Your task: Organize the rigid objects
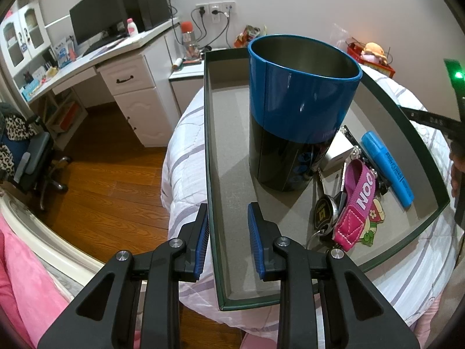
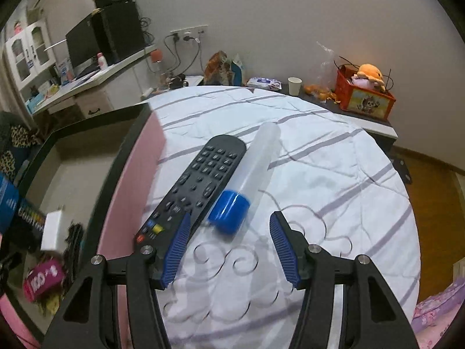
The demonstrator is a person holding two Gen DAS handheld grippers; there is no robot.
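With the left claw [image 1: 228, 224] clamped on the box wall [image 1: 209, 174], the right claw [image 2: 229, 232] hangs released over the blue-capped tube [image 2: 247, 180] beside the remote [image 2: 200, 180] on the bed [image 2: 319, 174], likely needing to straddle and close.

- Plain white wall [image 2: 276, 14] ran behind everything, with a row of sockets [image 1: 215, 10] and black cables plugged in.
- Floor [image 1: 96, 174] was reddish-brown wood planks.
- White corner desk [image 1: 96, 58] with drawers stood left, carrying a dark monitor [image 1: 93, 20] and a black speaker [image 1: 145, 0].
- White glass-door cabinet [image 1: 23, 35] at far left.
- Office chair [image 1: 26, 157] with leopard-print cover.
- Bed [image 2: 305, 160] had white bedding with grey stripes.
- Red crate [image 2: 363, 96] with a plush toy sat near the wall.
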